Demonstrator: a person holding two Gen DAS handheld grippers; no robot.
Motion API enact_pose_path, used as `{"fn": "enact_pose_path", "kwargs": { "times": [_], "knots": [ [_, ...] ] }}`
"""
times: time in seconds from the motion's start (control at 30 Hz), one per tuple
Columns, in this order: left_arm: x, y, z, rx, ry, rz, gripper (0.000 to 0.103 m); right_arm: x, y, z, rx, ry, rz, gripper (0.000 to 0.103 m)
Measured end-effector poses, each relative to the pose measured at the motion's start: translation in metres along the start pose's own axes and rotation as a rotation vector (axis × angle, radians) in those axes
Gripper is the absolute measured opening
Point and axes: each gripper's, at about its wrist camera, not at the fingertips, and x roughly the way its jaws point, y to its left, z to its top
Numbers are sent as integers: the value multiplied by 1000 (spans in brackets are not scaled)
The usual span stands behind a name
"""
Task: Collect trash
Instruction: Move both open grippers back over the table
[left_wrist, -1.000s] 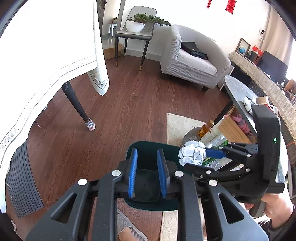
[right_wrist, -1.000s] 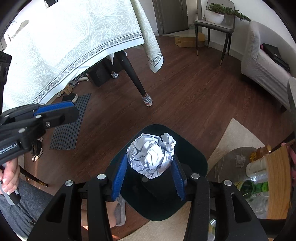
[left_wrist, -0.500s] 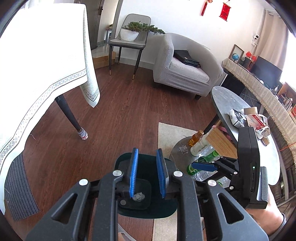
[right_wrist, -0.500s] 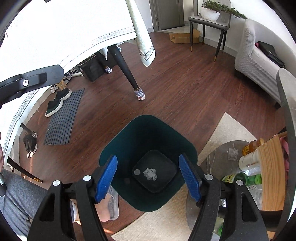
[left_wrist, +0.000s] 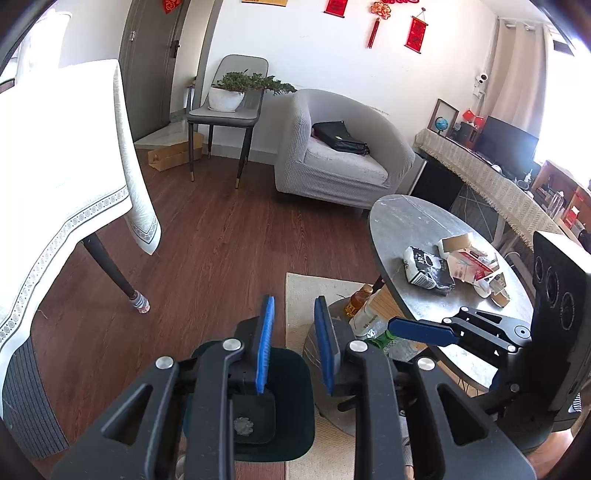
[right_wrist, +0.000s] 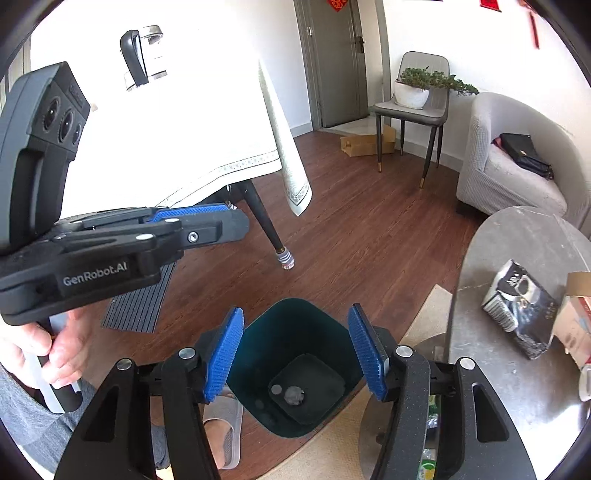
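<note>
A dark green bin (right_wrist: 291, 321) stands on the wood floor below both grippers, with a crumpled paper ball (right_wrist: 294, 395) lying at its bottom; the ball also shows in the left wrist view (left_wrist: 243, 425) inside the bin (left_wrist: 295, 373). My right gripper (right_wrist: 295, 354) is open and empty above the bin. My left gripper (left_wrist: 293, 343) is open with a narrow gap and empty, high over the bin's right side. On the round grey table (left_wrist: 402, 221) lie a black-and-white bag (left_wrist: 426, 270) and opened cartons (left_wrist: 471, 264).
A lower round shelf with bottles (left_wrist: 364, 314) sits under the grey table, on a beige rug (left_wrist: 310, 291). A table with a white cloth (left_wrist: 55, 177) stands left. A grey armchair (left_wrist: 340, 158) and a chair with a plant (left_wrist: 229, 107) stand behind. My slippered foot (right_wrist: 221, 424) is beside the bin.
My right gripper opened and dropped the paper ball into the bin. Both grippers then rose and tilted up, bringing the grey table's top into view.
</note>
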Motion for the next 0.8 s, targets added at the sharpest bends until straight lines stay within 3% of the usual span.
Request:
{"fn": "enact_pose_path", "kwargs": {
  "times": [0.43,0.73,0.8],
  "knots": [
    [34,-79,6,110,3,-50,57,-54,-68,-24,80,-52,-90,53],
    [77,-121,6,181,35,-71,77,-90,-117,-43,134,-83,-141,54],
    [87,-130,4,204,45,-75,79,-100,-127,-47,144,-100,-164,60]
  ]
}}
